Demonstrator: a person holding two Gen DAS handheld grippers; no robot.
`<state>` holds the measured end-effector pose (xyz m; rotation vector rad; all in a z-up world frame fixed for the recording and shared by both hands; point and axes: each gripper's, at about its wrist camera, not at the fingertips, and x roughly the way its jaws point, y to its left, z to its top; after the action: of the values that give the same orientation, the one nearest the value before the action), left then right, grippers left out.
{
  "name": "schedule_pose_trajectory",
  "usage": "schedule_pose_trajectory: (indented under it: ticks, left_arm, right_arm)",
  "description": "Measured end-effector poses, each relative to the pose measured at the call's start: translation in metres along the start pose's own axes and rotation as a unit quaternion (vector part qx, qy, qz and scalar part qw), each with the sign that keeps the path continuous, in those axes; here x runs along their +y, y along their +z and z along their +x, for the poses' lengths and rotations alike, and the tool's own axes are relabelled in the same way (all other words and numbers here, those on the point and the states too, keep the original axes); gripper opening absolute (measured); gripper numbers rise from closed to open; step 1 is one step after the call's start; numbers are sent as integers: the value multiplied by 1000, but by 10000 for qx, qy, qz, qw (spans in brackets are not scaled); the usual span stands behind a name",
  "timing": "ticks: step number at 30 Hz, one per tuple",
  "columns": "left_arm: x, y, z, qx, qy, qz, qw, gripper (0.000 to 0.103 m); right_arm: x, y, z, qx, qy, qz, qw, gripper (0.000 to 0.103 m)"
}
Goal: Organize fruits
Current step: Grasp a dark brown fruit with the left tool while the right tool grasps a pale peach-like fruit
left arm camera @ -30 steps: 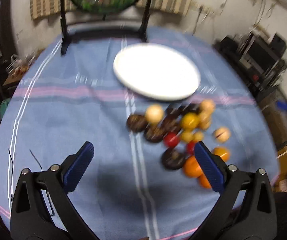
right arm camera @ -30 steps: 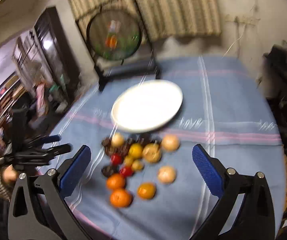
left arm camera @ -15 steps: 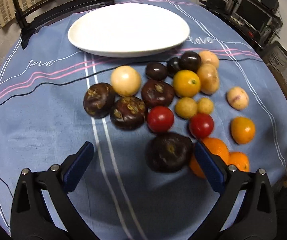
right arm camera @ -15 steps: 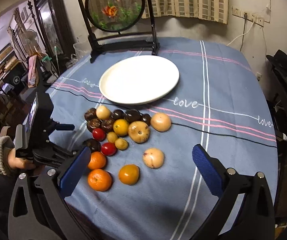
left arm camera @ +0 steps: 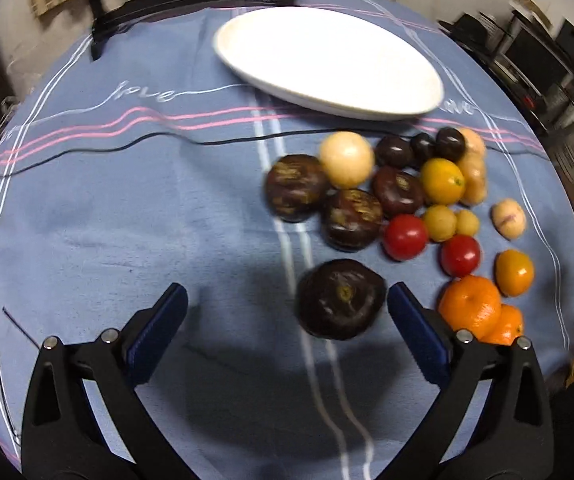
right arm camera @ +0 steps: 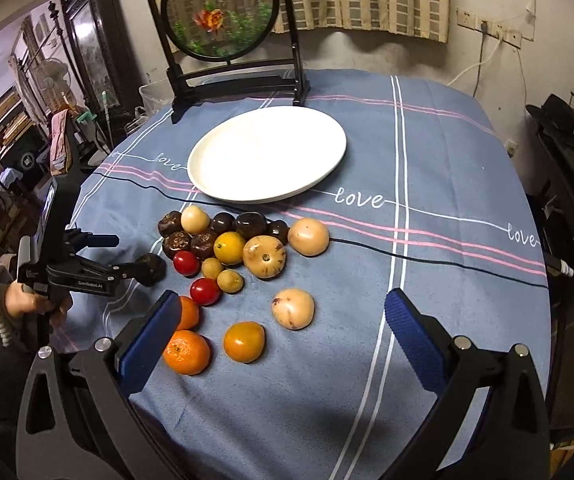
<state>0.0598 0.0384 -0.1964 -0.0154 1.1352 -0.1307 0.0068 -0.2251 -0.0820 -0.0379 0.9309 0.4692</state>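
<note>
Since half a second ago, the left gripper (left arm camera: 287, 308) is shifting to the left over the blue tablecloth (left arm camera: 127, 208), so the big dark purple fruit (left arm camera: 341, 298) is now lying between its blue pads, close to the right pad (left arm camera: 415, 332), while the pile is sitting more to the right side of the left wrist view. Its jaws are standing wide apart and are not closing on anything. In the right wrist view the same gripper is seen at the left, held by a hand (right arm camera: 33, 304) in a grey sleeve, with the dark fruit at its tips. The right gripper (right arm camera: 279, 334) is hovering wide open above the near edge of the table, with the oranges (right arm camera: 187, 352) just beside its left pad. The white plate (right arm camera: 267, 154) is lying empty beyond the pile of fruits (right arm camera: 243, 248).
</note>
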Motion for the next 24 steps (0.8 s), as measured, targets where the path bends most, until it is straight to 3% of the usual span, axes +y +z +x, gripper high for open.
schedule_pose_trajectory:
  ticks: [3, 6, 12, 15, 16, 18, 19, 24]
  left_arm:
    - [-13, -3, 11, 150, 115, 235, 9995, 101]
    - [-11, -5, 16, 147, -46, -51, 9999, 96]
    - [-7, -1, 12, -25, -220, -273, 9994, 61]
    - [-11, 3, 16, -107, -158, -298, 9994, 53]
    - [-8, 0, 13, -120, -129, -263, 9995, 51]
    - [-9, -7, 5, -136, -21, -132, 9998, 49]
    - [-11, -8, 5, -123, -7, -99, 9999, 49]
    - [-10, -21, 1, -57, 4, -20, 10000, 49]
  right_arm:
    - [1, 0, -1, -17, 29, -9, 10000, 102]
    - [0, -1, -1, -10, 5, 29, 10000, 102]
    - [-7, -3, 4, 60, 128, 222, 9997, 102]
    - [-10, -7, 18, 192, 175, 174, 9995, 101]
    - [-10, -10, 26, 278, 163, 114, 9994, 98]
    - [-9, -16, 43, 521, 179, 33, 9985, 78]
    - [-9, -20, 52, 633, 220, 9, 9978, 74]
    - [-16, -26, 82, 812, 191, 156, 9964, 71]
